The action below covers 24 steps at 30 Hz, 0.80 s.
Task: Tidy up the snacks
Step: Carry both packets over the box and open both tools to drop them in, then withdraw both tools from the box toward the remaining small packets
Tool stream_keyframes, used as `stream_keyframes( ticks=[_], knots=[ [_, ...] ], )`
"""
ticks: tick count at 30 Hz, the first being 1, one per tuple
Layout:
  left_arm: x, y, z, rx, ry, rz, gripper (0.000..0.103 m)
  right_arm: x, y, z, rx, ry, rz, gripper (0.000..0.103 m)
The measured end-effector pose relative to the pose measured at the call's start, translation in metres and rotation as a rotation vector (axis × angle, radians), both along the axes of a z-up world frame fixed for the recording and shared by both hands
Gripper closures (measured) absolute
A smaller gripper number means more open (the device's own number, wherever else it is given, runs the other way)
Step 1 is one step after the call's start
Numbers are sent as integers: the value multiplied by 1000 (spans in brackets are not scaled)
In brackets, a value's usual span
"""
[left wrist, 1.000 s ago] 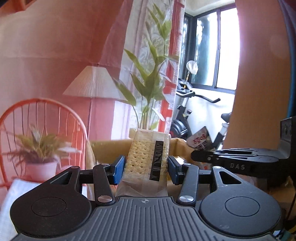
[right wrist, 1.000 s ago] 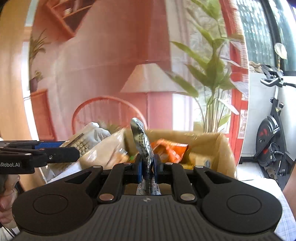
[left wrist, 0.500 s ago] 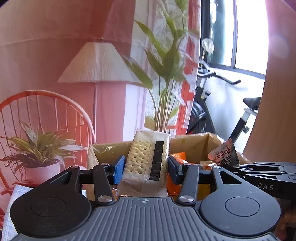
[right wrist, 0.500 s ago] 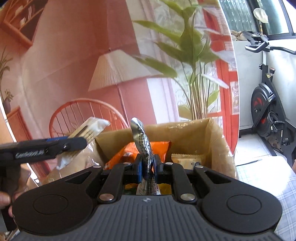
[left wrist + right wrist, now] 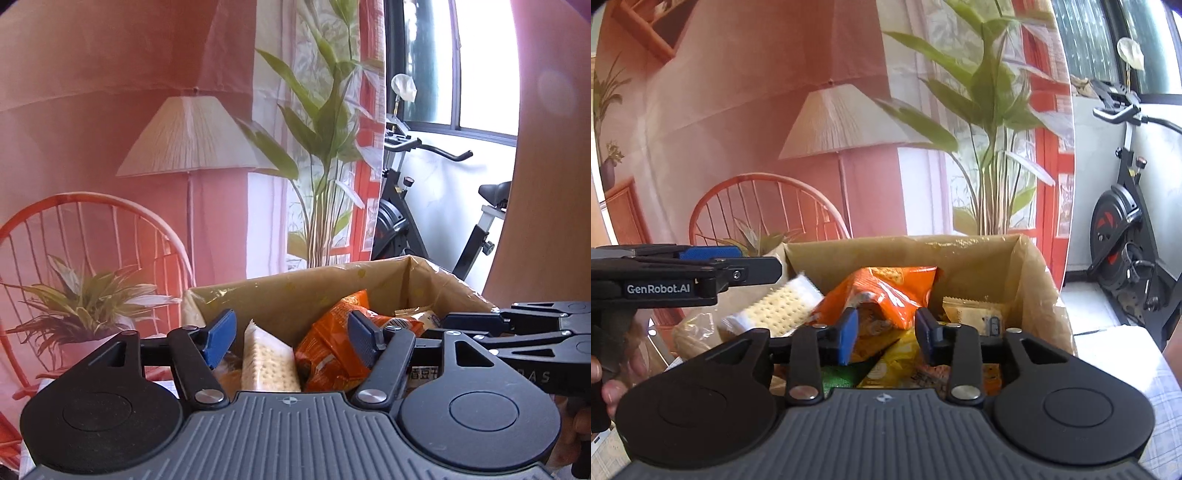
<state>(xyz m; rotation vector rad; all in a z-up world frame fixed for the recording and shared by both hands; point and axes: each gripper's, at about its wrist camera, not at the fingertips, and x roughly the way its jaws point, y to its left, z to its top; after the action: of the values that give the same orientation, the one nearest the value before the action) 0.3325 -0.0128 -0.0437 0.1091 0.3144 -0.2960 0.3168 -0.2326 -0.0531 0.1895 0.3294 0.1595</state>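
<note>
Several snacks already lie in the cardboard box (image 5: pixel 1041 273): an orange bag (image 5: pixel 886 291), a yellow bag (image 5: pixel 894 365) under it, a pale wrapped biscuit (image 5: pixel 971 314) toward the far right corner, and the cracker packet (image 5: pixel 267 362), which leans on end at the box's left side. The left gripper (image 5: pixel 291 336) is opening its fingers, and the cracker packet stands between them with neither blue pad touching it. The right gripper (image 5: pixel 886 334) is opening too, with nothing between its fingers. Judging by this, two deliveries are just finishing; whether more snacks wait outside the box cannot be told.

The right wrist view shows the box interior deeper, the checked cloth on the bench (image 5: pixel 1126 354), and the left gripper from the side above the packet. The left wrist view alone shows a printed packet (image 5: pixel 421 373) beneath the right gripper's side.
</note>
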Motion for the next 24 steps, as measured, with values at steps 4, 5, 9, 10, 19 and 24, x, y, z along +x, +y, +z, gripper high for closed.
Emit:
stream_keyframes(
  ticks=[4,5,9,10,19,24],
  knots=[
    [-18,9,2,-24,-5,-5,31,-16,2,3,-6,-25,-3,64],
    [-23,12,1,-34,-5,-9,31,-21,2,4,-7,-36,-3,64],
    [-45,23,-3,-76,-3,-19,27,-44,5,2,-15,-74,-3,64],
    [-50,25,-5,-79,-3,-18,26,-48,6,2,-17,-82,-1,64],
    [-90,38,-29,-58,-27,12,9,-97,12,-20,-16,-120,-4,64],
    [-98,44,-48,-54,15,72,8,-112,11,-46,-17,-74,-25,64]
  ],
)
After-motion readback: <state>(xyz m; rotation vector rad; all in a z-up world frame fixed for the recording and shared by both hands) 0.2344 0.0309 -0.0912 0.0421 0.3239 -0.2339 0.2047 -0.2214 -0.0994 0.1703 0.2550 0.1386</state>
